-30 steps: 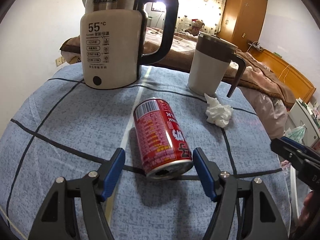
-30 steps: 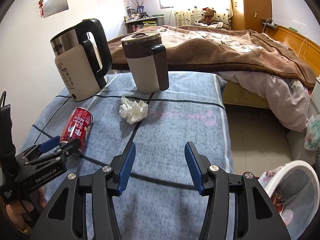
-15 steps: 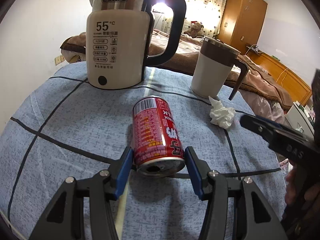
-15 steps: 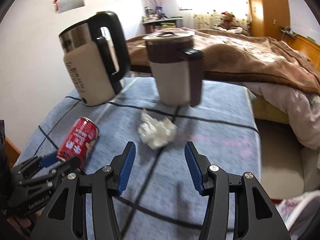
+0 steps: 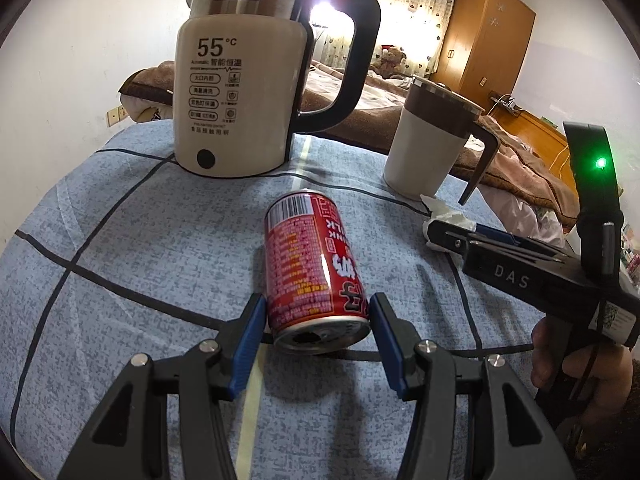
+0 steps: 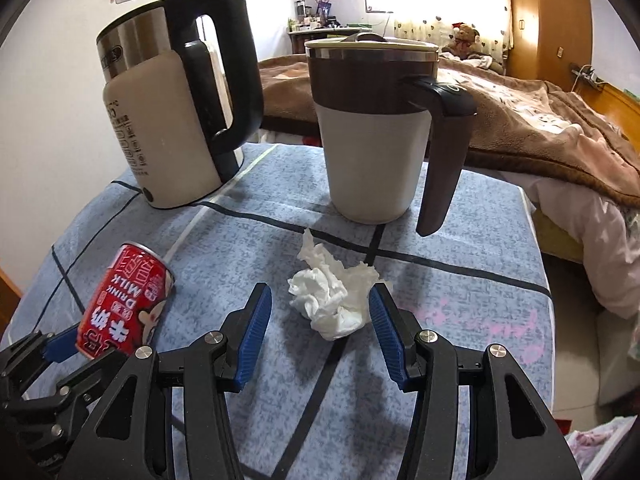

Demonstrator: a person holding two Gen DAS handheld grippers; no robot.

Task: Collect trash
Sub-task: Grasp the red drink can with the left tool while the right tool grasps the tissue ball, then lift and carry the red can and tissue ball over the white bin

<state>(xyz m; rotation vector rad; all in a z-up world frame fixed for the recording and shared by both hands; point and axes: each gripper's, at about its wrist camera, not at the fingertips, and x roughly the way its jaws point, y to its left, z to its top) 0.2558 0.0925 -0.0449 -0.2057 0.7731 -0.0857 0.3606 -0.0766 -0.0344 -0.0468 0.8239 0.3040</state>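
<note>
A red milk drink can [image 5: 316,264] lies on its side on the blue checked tablecloth [image 5: 120,248], open end toward me. My left gripper [image 5: 316,320] has its blue pads against both sides of the can's near end. The can also shows in the right wrist view [image 6: 128,300], held by the left gripper [image 6: 76,344]. A crumpled white tissue [image 6: 332,300] lies between the open fingers of my right gripper [image 6: 320,312], not squeezed. In the left wrist view the right gripper [image 5: 444,236] partly hides the tissue [image 5: 448,212].
A white and steel electric kettle [image 5: 244,80] with a black handle stands at the back left of the table. A white and brown lidded mug [image 6: 372,132] stands just behind the tissue. A bed with a brown blanket [image 6: 540,120] lies beyond the table.
My left gripper has closed from wide open onto the can. My right gripper has moved forward and left, bringing the tissue between its open fingers.
</note>
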